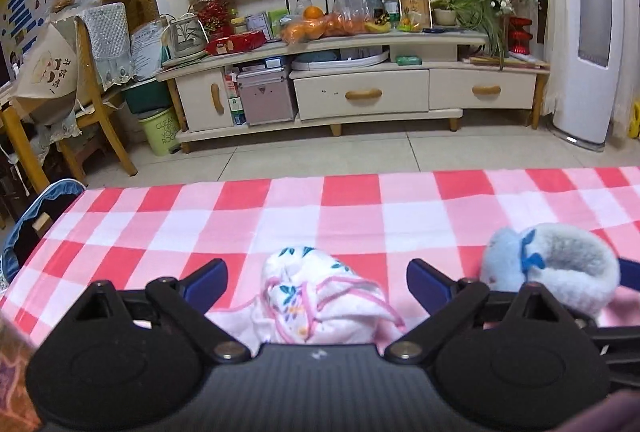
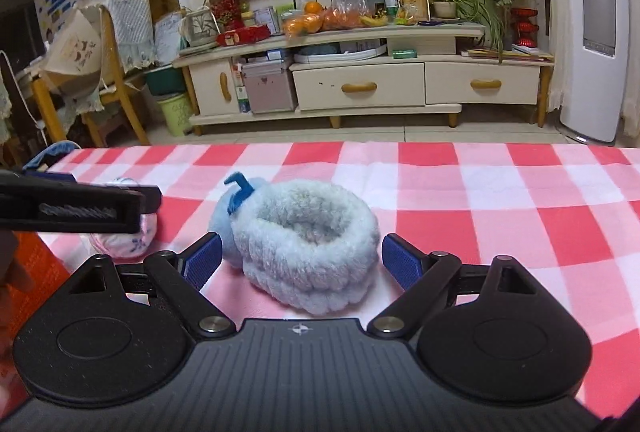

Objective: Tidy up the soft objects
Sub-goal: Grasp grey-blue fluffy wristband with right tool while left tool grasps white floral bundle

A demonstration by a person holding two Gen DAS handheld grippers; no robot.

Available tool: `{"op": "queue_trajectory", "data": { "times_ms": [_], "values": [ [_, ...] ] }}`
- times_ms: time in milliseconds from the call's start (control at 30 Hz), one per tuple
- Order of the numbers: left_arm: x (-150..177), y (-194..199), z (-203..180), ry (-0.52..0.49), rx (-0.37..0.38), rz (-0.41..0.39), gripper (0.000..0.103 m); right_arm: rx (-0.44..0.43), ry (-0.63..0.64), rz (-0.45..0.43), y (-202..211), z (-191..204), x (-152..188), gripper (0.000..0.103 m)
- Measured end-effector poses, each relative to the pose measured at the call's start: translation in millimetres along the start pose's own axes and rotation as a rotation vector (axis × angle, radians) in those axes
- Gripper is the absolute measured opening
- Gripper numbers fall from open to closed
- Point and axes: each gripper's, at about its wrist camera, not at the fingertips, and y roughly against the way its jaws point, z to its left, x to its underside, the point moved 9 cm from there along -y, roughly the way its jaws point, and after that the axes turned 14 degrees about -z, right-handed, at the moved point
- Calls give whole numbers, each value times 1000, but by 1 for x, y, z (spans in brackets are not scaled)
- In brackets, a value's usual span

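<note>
A bunched white cloth (image 1: 320,296) with floral print and pink trim lies on the red-and-white checked tablecloth (image 1: 360,208). My left gripper (image 1: 318,282) stands open around it, blue pads apart on either side. To its right sits a fluffy pale-blue plush ring (image 1: 560,264) with a blue bow. In the right wrist view the same plush ring (image 2: 304,244) lies between the wide-open fingers of my right gripper (image 2: 302,258), not touching either pad. The left gripper (image 2: 80,208) shows from the side at the left, over the white cloth (image 2: 124,240).
The table's far edge (image 2: 360,144) drops to a tiled floor. Beyond stand a cluttered TV cabinet (image 1: 360,88), a wooden chair (image 1: 100,104) at left and a tall white appliance (image 1: 588,32) at right. A blue-rimmed basket (image 1: 24,232) sits off the table's left end.
</note>
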Motion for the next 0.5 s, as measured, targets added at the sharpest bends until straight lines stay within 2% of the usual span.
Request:
{"op": "queue_trajectory", "data": {
  "times_ms": [100,167,233,333,400,467,500],
  "values": [
    [6,-8,1,-8,-14,32,79,-6,-5,4,-4,1,0,103],
    [12,-14,4,7,-13,60,65,-4,1,-1,-2,3,0,103],
    [14,-14,5,23,-12,58,64,-11,13,-3,-1,6,0,102],
    [12,-12,4,19,-1,51,62,-18,27,-3,1,9,0,77],
    [12,-10,4,32,13,49,61,-26,31,-6,1,9,0,68],
    [12,-8,5,38,20,46,61,-38,35,-11,1,11,-1,52],
    [12,-6,6,42,24,44,61,-41,39,-14,2,11,-1,50]
  ]
}}
